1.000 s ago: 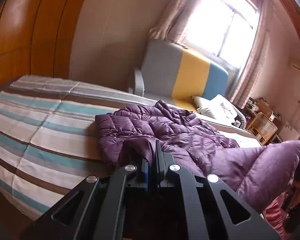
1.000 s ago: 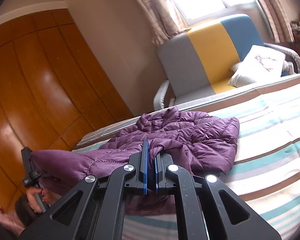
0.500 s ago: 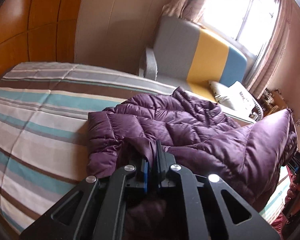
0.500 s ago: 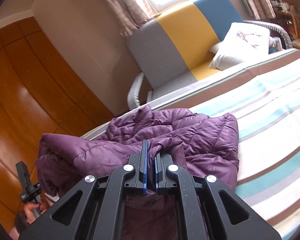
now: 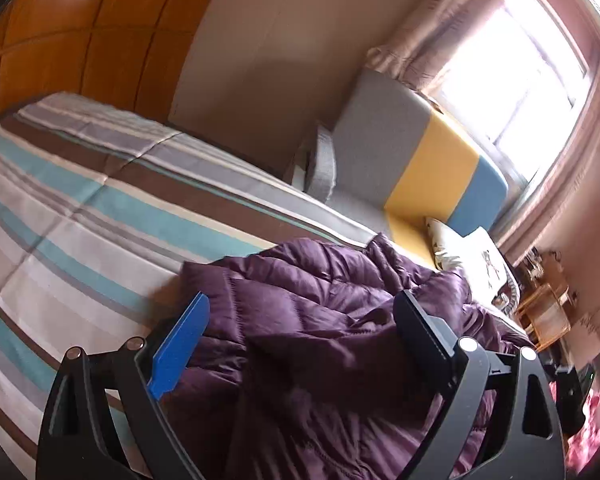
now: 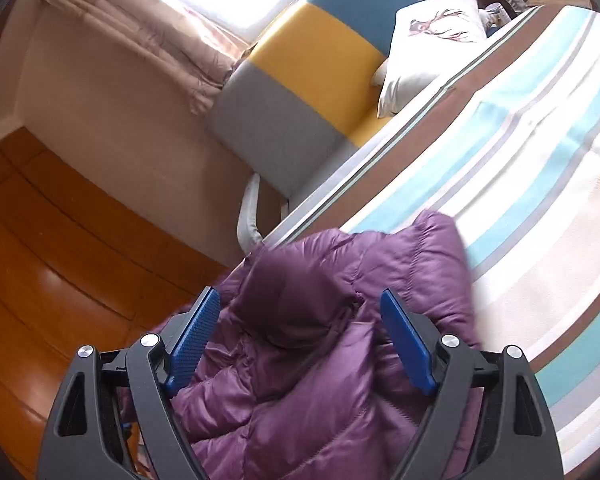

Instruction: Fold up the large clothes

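A purple quilted down jacket [image 5: 320,320] lies bunched on the striped bed [image 5: 80,208]; it also shows in the right wrist view [image 6: 320,344]. My left gripper [image 5: 304,312] is open, its jaws wide apart over the jacket, holding nothing. My right gripper [image 6: 300,308] is open too, jaws spread above the folded jacket edge near the far side of the bed [image 6: 520,208]. The jacket fabric lies loose between and below both pairs of fingers.
A grey, yellow and blue sofa [image 5: 412,160] stands beyond the bed under a bright window [image 5: 520,56], with a white cushion [image 6: 432,40] on it. A wooden wardrobe [image 6: 60,260] flanks the wall. Wicker furniture [image 5: 544,312] stands at the far right.
Both grippers were shut on jacket fabric and carried it over toward the far side; now both have opened and let the jacket go, folded over on the bed.
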Tool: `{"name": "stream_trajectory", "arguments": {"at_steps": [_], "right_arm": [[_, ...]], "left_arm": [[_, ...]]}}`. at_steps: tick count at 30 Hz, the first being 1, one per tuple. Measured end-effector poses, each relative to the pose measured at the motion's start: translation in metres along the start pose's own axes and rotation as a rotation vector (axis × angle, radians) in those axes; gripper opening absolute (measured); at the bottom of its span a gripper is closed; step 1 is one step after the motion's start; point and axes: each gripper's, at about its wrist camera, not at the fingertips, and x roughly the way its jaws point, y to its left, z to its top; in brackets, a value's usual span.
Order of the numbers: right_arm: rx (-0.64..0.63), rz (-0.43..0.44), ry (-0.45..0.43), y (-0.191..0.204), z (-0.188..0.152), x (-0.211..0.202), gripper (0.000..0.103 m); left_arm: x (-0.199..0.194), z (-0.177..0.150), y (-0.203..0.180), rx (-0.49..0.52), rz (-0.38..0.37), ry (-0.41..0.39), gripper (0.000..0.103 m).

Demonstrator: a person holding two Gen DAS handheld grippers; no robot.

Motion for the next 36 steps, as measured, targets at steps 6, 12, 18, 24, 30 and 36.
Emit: {"name": "stream_trajectory", "arguments": {"at_steps": [6,12,18,24,30,36], "right_arm": [[-0.044,-0.032,0.002,-0.001,-0.01,-0.04,0.082],[-0.106,-0.138,0.104,-0.006,-0.039,-0.063,0.082],[-0.069,-0.121,0.213,-0.017,-0.066,-0.056,0.082],[-0.075,-0.076,0.245,-0.013,-0.076,-0.027,0.064],[-0.163,-0.06,0.263,0.001,-0.08,-0.033,0.022],[-0.19,-0.03,0.273,0.004,-0.077,-0.068,0.017]], "left_arm": [[-0.016,-0.015,0.02,-0.005,0.072,-0.029,0.096],[-0.031,-0.053,0.044,0.007,0.058,0.029,0.098],[-0.017,-0.083,0.045,0.012,-0.049,0.145,0.098],[0.0,-0.093,0.026,0.055,-0.116,0.197,0.074],[-0.01,-0.095,0.004,0.134,-0.108,0.226,0.029],[-0.045,-0.105,-0.01,0.216,-0.131,0.253,0.022]]}}
